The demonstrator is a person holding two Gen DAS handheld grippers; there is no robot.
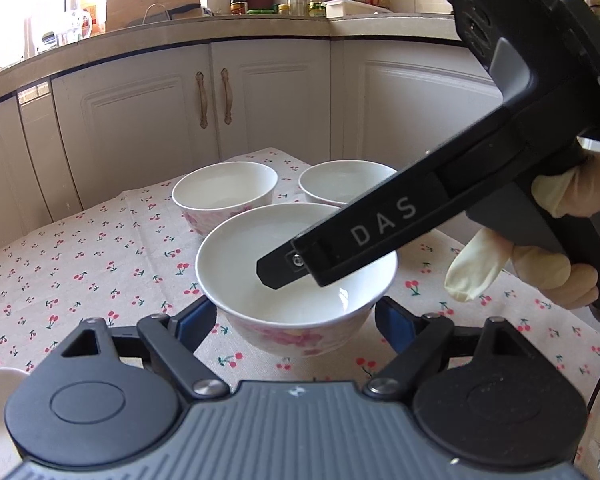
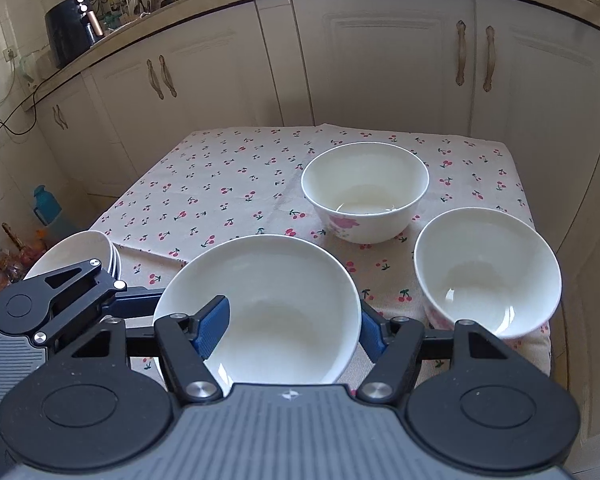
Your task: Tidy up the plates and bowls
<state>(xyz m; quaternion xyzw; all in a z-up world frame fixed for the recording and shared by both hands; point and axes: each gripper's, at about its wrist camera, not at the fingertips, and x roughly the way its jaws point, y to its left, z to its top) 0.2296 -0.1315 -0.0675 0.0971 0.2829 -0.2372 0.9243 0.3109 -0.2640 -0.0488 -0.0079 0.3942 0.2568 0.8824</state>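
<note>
Cream kitchen cabinets [image 2: 380,60] fill the background behind the front bowl [image 2: 280,312], which serves as the reference point for everything else. Beneath that bowl a cloth printed with red cherries [image 2: 220,184] is spread over a small table.

The left gripper [image 1: 296,324] is set around the front bowl from the near side. Its blue pads are pressed against the outer wall on either side, so the bowl is gripped across its full width. The right gripper [image 2: 290,328] is brought in from the bowl's right and angled downward. One blue pad [image 2: 214,322] is placed inside the bowl and the other just outside its rim, so the wall is clamped between them. The handle is held by a gloved hand [image 1: 556,272].

The front bowl is white with pink flowers on the outside, and it is empty. Whether it rests on the cloth cannot be told.

Two matching empty bowls are stood beyond it, one [image 2: 364,184] behind and one [image 2: 488,264] behind to its right. A stack of white plates [image 2: 88,248] is seen to its left at the table's edge.
</note>
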